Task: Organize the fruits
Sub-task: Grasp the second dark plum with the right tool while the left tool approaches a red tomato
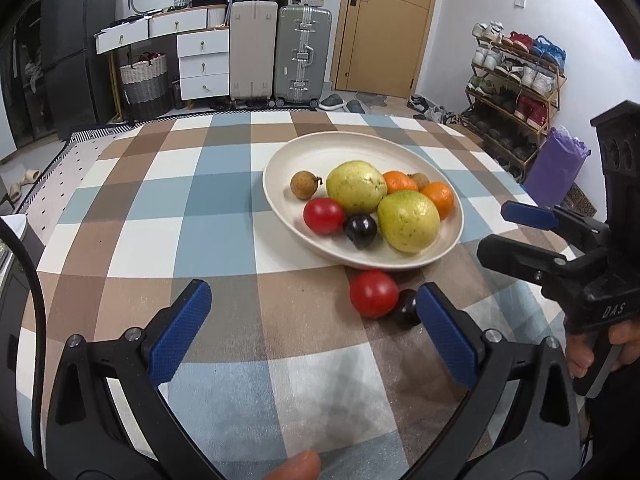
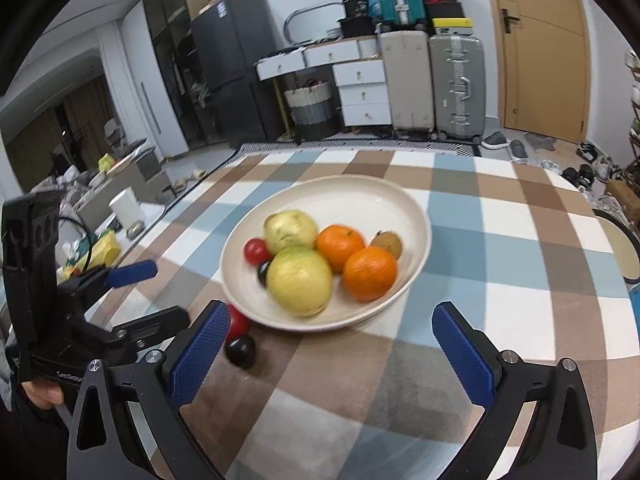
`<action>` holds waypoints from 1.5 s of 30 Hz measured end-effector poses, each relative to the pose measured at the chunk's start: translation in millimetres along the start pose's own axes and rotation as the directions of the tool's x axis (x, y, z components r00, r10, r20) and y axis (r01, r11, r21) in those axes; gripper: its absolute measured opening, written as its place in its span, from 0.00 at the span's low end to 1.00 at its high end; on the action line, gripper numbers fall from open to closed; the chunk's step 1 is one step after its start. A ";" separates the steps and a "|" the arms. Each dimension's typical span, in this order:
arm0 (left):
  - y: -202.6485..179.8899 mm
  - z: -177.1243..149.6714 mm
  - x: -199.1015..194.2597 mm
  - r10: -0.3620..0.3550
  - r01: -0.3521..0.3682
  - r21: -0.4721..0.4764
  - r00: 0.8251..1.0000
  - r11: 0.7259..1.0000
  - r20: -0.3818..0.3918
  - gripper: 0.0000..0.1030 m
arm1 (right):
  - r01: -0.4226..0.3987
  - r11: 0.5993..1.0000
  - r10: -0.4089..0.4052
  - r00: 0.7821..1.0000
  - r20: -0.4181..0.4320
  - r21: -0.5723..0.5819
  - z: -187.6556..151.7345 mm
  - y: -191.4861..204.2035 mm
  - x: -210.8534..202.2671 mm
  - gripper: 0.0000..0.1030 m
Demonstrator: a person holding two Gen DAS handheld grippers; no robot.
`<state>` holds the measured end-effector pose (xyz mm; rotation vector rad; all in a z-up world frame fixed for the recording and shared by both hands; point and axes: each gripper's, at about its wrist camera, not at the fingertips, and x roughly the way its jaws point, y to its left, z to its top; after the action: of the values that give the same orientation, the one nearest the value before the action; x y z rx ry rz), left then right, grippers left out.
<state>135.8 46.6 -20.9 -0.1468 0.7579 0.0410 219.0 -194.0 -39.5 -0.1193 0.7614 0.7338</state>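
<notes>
A table (image 1: pixel 224 216) under a checked cloth in brown, blue and white carries everything. A cream bowl (image 1: pixel 316 152) sits well in from the far edge, toward the right side in the left wrist view. In it, packed toward the near rim, lie two yellow-green guavas (image 1: pixel 356 186), two oranges (image 1: pixel 440 199), a red tomato (image 1: pixel 324 216), a dark plum (image 1: pixel 361 230), a brown longan (image 1: pixel 305 185) apart on the left, and a kiwi (image 2: pixel 387 243) behind the oranges. On the cloth, just outside the near rim, a second tomato (image 1: pixel 374 293) touches a second plum (image 1: pixel 405 307). The left gripper (image 1: pixel 314 320) hangs over the near part of the table, jaws spread wide and empty; its right pad is in front of the loose plum. The right gripper (image 2: pixel 331 354) is likewise wide open with nothing between its pads, the bowl just beyond them.
</notes>
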 end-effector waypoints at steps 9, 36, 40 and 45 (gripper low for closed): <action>4.7 -6.7 5.4 0.013 -0.013 -0.007 0.999 1.000 -0.031 0.99 | -0.028 0.999 0.024 0.995 -0.101 -0.040 -10.3 11.2 17.0 1.00; 13.5 -5.1 9.0 0.010 -0.012 -0.064 0.999 0.998 -0.037 0.99 | -0.104 0.970 0.055 0.974 -0.219 -0.218 -25.3 55.7 47.0 0.74; 17.6 -4.3 7.8 0.011 -0.013 -0.080 0.999 0.997 -0.030 0.99 | -0.104 0.966 0.053 0.975 -0.215 -0.236 -25.0 59.0 48.3 0.66; 19.2 -3.8 7.3 0.010 -0.012 -0.086 1.000 0.996 -0.027 0.99 | -0.101 0.970 0.055 0.977 -0.206 -0.221 -22.2 56.0 49.1 0.53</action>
<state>136.7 64.9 -30.9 -0.2257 0.7838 0.0826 194.1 -132.3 -79.7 -0.3793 0.8724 0.8940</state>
